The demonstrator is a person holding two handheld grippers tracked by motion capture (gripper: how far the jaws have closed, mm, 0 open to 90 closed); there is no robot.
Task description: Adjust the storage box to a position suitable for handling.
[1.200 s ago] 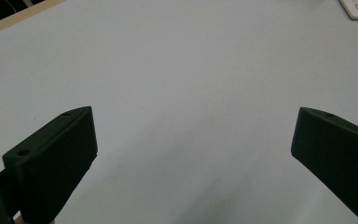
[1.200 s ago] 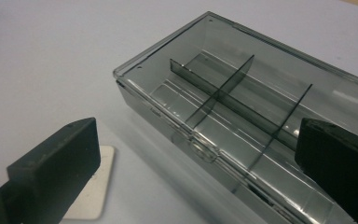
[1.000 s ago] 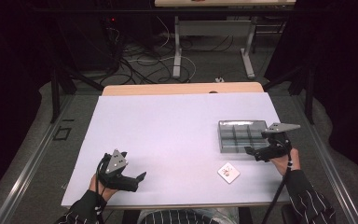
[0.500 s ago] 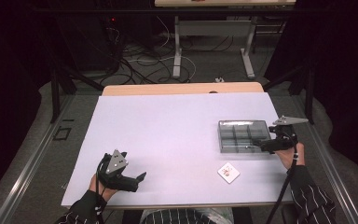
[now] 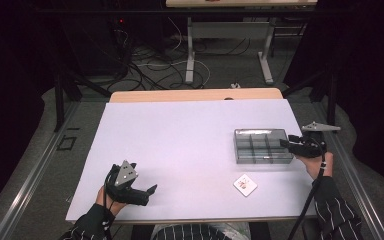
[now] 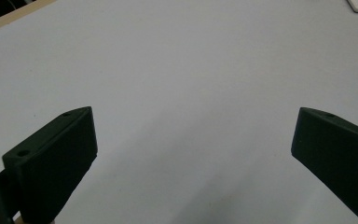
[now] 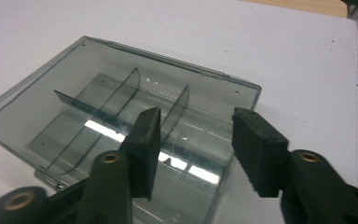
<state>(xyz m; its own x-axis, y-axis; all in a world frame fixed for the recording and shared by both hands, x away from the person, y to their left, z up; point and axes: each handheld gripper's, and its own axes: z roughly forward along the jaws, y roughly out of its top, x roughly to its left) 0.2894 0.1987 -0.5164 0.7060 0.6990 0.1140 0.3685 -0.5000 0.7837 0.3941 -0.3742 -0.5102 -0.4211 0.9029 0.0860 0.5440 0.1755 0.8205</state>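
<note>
A white table [image 5: 190, 135] stands over a grey floor strewn with cables [image 5: 150, 70]. The left gripper [image 5: 147, 192] rests near its front-left corner, jaws spread wide. A small card [image 5: 245, 184] lies right of centre. Behind it sits a clear divided box [image 5: 261, 145], compartments empty. The right gripper [image 5: 286, 143] straddles its right corner; its jaws have just been closing, still apart.

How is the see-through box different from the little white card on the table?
The box is grey, see-through plastic split into compartments by dividers; the card is flat, white and solid with a small printed mark. The box is clearly bigger and has raised walls; the card lies thin against the table. The right gripper is at the box's edge; nothing is near the card. Both rest on the table's right side.
</note>
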